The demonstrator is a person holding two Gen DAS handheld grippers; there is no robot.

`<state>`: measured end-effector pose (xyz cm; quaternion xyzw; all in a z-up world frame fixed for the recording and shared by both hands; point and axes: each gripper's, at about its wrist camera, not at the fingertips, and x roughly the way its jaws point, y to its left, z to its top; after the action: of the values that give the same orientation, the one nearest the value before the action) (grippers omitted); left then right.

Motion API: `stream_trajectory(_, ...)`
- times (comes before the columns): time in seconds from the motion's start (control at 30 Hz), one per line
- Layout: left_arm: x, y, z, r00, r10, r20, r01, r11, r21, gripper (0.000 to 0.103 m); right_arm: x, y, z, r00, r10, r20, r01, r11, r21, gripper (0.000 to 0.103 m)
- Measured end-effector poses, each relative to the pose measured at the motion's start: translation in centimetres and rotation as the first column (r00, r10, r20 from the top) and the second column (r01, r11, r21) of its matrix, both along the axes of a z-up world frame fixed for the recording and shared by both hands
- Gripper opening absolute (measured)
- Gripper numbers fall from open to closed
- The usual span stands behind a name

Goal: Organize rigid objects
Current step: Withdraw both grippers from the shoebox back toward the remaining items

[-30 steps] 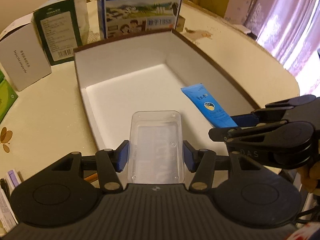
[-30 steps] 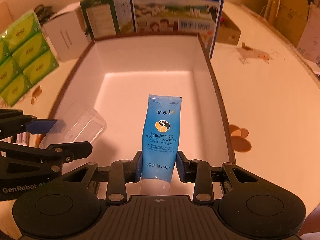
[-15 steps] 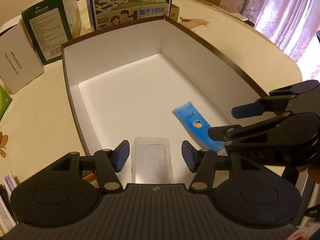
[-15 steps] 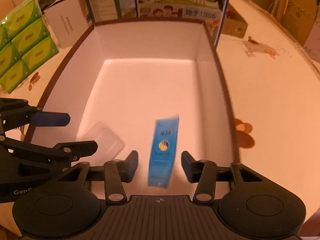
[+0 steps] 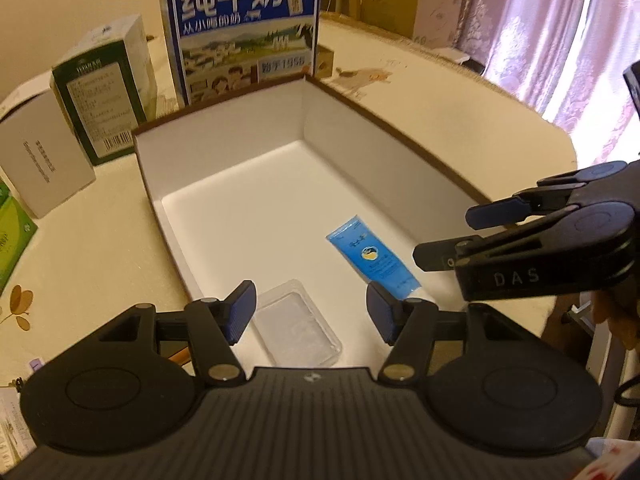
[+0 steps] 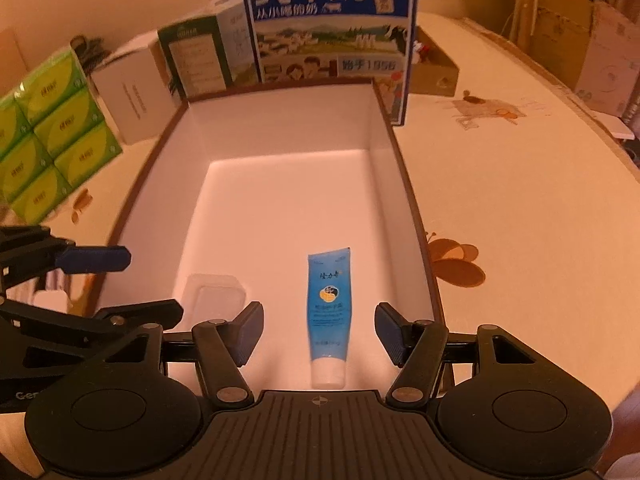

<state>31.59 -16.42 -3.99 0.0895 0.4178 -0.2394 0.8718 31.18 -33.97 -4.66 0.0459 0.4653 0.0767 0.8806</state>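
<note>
The left tool (image 5: 308, 312) hangs over the near end of the box (image 5: 224, 168), its jaws apart and still widening, with nothing gripped. Below the gap between its blue pads (image 5: 240, 310) lies the clear case (image 5: 298, 326), flat on the white floor of the box near the left wall, free of both pads. The right tool (image 6: 318, 334) is released as well, its jaws spreading. The tube (image 6: 328, 312) lies on the box floor beneath them, cap end toward the camera, touched by neither pad. Case and tube rest side by side at the near end, apart from each other, the tube nearer the right wall. In the left wrist view the right tool (image 5: 448, 236) shows from the side above the right rim.

The box is white inside with a brown rim and sits on the cream surface (image 6: 520, 184). Just behind its far wall stands a blue milk carton (image 6: 330, 24). Left of that stand a green box (image 5: 106, 100) and a white box (image 5: 40, 160). Further left is a stack of green tissue packs (image 6: 52, 136).
</note>
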Motion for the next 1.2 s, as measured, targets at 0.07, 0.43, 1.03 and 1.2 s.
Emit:
stream_trajectory(0.07,-0.9,0.5,0.8,1.000,-0.005,0.017,0.005,1.000,-0.008,0.057,-0.9,0.2,0.6,1.000,-0.016,0.016,0.016,1.000,0.006,0.059)
stream_trajectory(0.43,-6.0,5.6,3.8,0.997,0.055,0.057,-0.053,0.998,-0.030,0.057,-5.5,2.3,3.7,0.995,-0.062,0.083,0.057,0.996,0.063,0.059)
stream_trajectory(1.03,-12.6,15.7,5.7,0.963,0.243,0.116,-0.241,0.970,-0.038,0.057,-11.7,9.0,5.1,0.989,-0.002,0.149,-0.024,0.985,0.173,0.059)
stream_trajectory(1.2,-13.8,18.1,5.2,0.949,0.295,0.109,-0.293,0.956,-0.034,0.057,-12.4,10.9,4.6,0.989,0.035,0.147,-0.063,0.979,0.194,0.059)
